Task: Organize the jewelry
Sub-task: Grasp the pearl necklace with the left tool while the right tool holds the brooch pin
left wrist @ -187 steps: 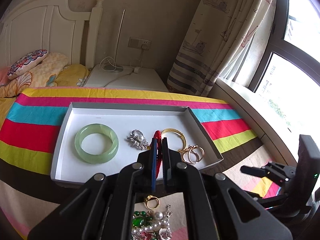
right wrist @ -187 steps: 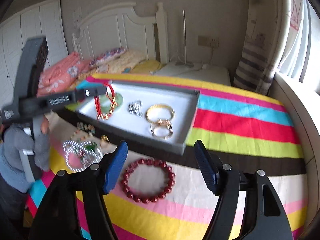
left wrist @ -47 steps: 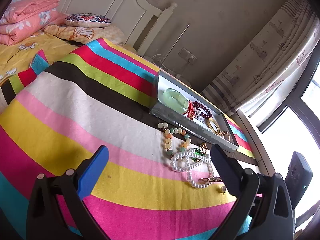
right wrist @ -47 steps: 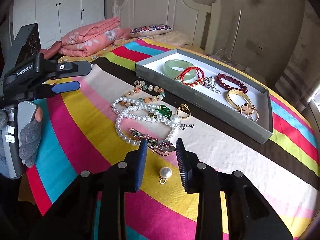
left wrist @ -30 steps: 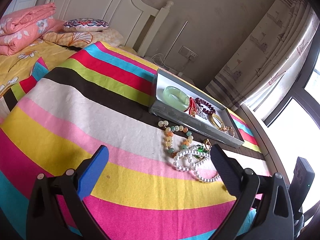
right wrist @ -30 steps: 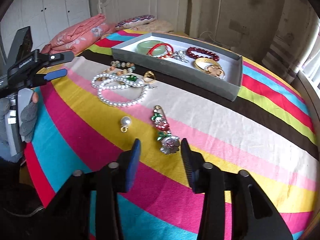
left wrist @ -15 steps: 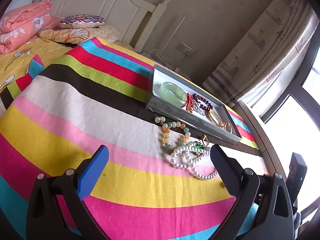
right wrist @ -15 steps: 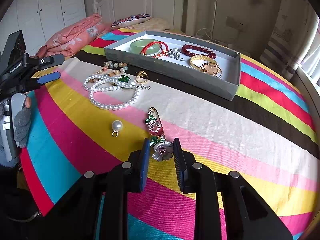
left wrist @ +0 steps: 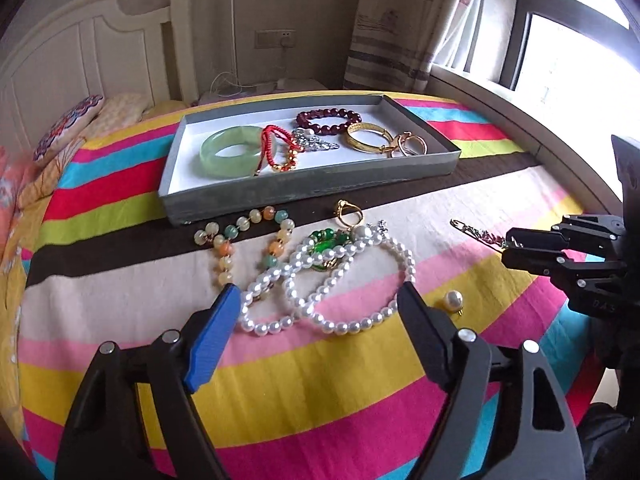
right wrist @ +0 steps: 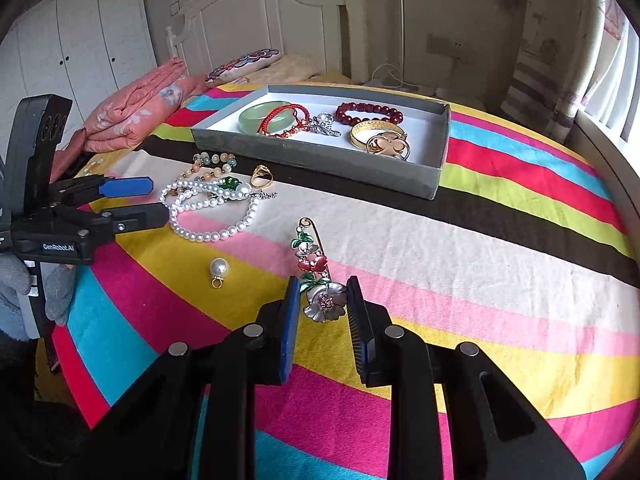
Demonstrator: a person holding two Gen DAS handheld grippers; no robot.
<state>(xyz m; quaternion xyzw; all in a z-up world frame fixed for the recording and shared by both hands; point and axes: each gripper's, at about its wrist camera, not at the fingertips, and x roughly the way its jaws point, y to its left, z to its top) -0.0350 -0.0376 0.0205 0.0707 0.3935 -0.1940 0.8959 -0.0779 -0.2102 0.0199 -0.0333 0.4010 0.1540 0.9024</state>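
A grey tray (left wrist: 312,186) (right wrist: 320,154) holds a green bangle (left wrist: 230,151), red cord bracelet, silver brooch, dark red bead bracelet and gold bangles. On the striped cloth lie a pearl necklace (left wrist: 328,280) (right wrist: 208,216), a pastel bead bracelet (left wrist: 240,236), a gold ring (left wrist: 348,212), a loose pearl pendant (right wrist: 219,269) and a flower brooch pin (right wrist: 316,276). My right gripper (right wrist: 323,306) is narrowly open, its jaws on either side of the brooch's flower head without gripping it. My left gripper (left wrist: 318,312) is wide open, low over the pearl necklace.
A bed with white headboard (right wrist: 256,12), pink folded quilt (right wrist: 136,108) and patterned pillow stands beyond the table. A curtain and window (left wrist: 568,40) are at the right. The round table's edge curves close on the right side.
My left gripper has swung in close over the pearl necklace. My right gripper has moved forward, so the brooch's flower head now lies between its fingers.
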